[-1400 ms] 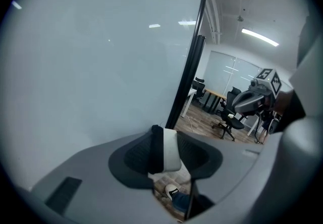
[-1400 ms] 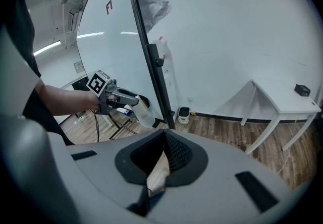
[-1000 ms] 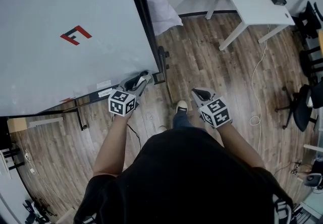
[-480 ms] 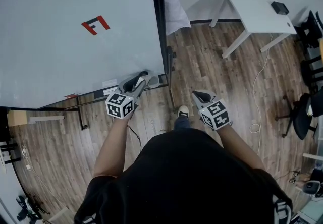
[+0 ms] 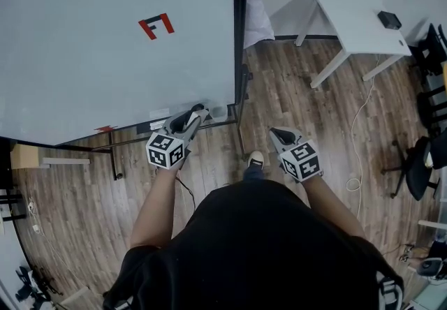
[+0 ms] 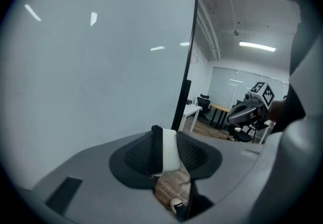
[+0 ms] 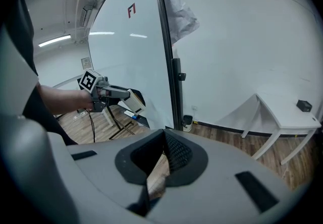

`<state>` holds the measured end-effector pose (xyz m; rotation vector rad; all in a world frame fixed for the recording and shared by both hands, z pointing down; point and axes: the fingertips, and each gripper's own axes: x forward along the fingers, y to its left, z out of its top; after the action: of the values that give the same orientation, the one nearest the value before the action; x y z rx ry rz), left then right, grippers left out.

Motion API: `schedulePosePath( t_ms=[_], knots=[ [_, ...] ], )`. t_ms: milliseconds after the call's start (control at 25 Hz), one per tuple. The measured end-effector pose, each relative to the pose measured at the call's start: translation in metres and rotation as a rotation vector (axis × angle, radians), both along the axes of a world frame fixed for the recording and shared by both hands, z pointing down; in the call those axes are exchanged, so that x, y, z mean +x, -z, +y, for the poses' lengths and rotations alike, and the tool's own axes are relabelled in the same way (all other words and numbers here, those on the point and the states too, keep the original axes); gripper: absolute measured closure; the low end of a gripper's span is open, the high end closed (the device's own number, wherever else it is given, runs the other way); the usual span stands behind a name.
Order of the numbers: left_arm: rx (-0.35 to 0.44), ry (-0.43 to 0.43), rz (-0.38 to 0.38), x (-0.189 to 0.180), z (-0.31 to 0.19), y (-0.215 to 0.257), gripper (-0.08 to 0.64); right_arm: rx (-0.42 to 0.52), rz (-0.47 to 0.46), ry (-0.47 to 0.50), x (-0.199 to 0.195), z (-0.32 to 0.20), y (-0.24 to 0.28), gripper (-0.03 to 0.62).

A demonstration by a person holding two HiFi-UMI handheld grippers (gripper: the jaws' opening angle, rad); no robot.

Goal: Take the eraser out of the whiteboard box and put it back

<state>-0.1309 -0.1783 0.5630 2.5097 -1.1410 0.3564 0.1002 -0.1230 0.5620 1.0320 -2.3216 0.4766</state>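
My left gripper [image 5: 190,119] is shut on the eraser [image 6: 170,152], a white block with a black felt side standing upright between the jaws. It hovers by the whiteboard's [image 5: 105,43] lower right corner, close to the small pale box [image 5: 219,112] fixed there. The right gripper view shows the same eraser [image 7: 134,101] sticking out of the left gripper [image 7: 121,94], in front of the board's ledge. My right gripper [image 5: 279,135] hangs over the floor to the right of the board. Its jaws are shut with nothing between them [image 7: 162,142].
A red F-shaped mark [image 5: 156,24] sits high on the board. The black frame post [image 5: 240,36] runs down the board's right edge, stand legs [image 5: 112,158] below. A white table [image 5: 356,19] stands at the back right, office chairs [image 5: 419,155] at the right, a cable [image 5: 356,127] on the wood floor.
The head view has swung, so the whiteboard now sits further right in the picture. My left gripper stays by the board's lower right corner with the eraser. The right gripper has barely moved.
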Motion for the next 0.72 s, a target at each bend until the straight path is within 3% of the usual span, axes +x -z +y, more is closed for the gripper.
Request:
schedulePosePath(
  t_ms=[720],
  knots=[
    [0.003,0.043,0.004,-0.052,0.051,0.003,0.413,0.043,-0.018,0.046,-0.043,0.018,0.014,0.597]
  ],
)
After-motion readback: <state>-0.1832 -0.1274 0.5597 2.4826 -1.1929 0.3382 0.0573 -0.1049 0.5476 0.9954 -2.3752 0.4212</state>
